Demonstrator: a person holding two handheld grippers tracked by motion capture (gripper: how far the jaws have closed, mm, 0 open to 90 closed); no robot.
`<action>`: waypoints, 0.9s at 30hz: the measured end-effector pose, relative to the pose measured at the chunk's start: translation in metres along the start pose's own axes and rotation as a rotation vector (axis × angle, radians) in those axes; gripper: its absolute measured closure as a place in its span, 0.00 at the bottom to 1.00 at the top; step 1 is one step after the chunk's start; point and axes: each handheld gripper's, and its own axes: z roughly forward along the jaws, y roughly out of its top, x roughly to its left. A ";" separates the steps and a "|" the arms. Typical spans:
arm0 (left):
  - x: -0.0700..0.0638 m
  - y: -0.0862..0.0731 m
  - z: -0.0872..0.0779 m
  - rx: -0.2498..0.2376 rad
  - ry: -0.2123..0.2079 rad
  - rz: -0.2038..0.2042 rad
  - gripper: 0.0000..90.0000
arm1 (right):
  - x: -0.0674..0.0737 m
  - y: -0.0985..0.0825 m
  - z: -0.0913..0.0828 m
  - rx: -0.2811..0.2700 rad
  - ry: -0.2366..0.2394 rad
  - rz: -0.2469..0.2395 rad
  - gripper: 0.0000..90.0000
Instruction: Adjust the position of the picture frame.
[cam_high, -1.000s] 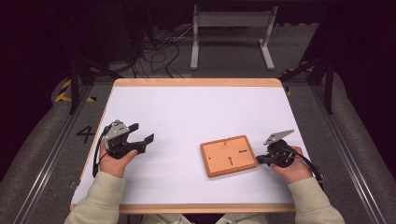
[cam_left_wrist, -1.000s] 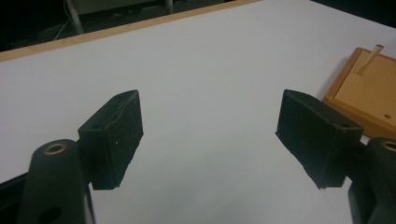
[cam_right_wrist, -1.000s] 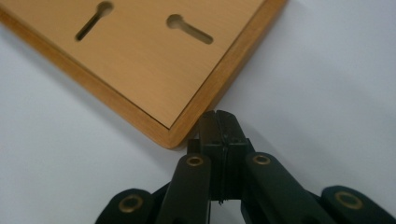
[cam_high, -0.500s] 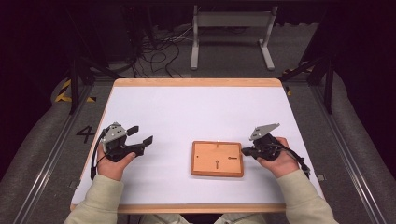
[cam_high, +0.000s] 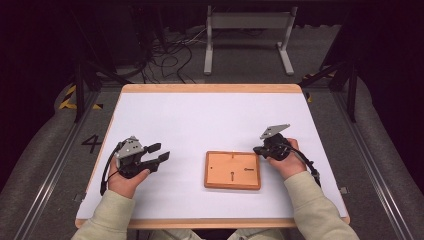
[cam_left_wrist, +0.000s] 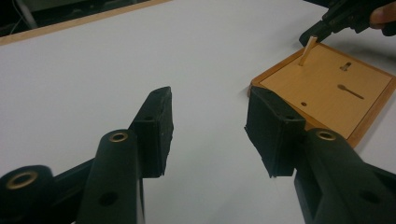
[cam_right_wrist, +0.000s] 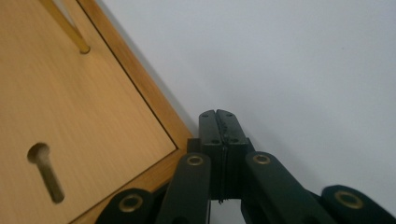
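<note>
The right gripper is sitting with its 2 fingers pressed flat together, nothing between them, their tips lying against the right edge of a wooden board. In the right gripper view the framed rim of the board is running just left of the fingertips, and the white desk is spreading out to their right. A keyhole-shaped slot is showing in the board's panel well to the left of those fingers, and a thin wooden dowel is standing in a hole farther up the panel, near its rim.

The left gripper is resting on the desk well apart from the board, pointing toward it. Its 2 fingers have just been closing and are now standing at a middling gap, with only bare desk between them. In the left gripper view the board's near corner is lying just beyond the right-hand finger, not touching it, and the dowel is leaning up from the far rim, right by the tips of the other gripper.

The board is lying flat on the desk between the 2 grippers, much closer to the right one.
</note>
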 end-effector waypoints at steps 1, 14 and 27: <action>-0.001 0.000 0.000 0.002 -0.007 -0.004 0.58 | 0.001 -0.001 -0.001 0.009 0.017 -0.001 1.00; -0.027 -0.002 0.004 0.089 -0.153 0.069 0.77 | 0.025 -0.010 -0.019 0.058 0.115 -0.055 1.00; -0.028 0.000 0.006 0.099 -0.199 0.068 0.91 | 0.059 -0.019 -0.049 0.154 0.217 -0.249 1.00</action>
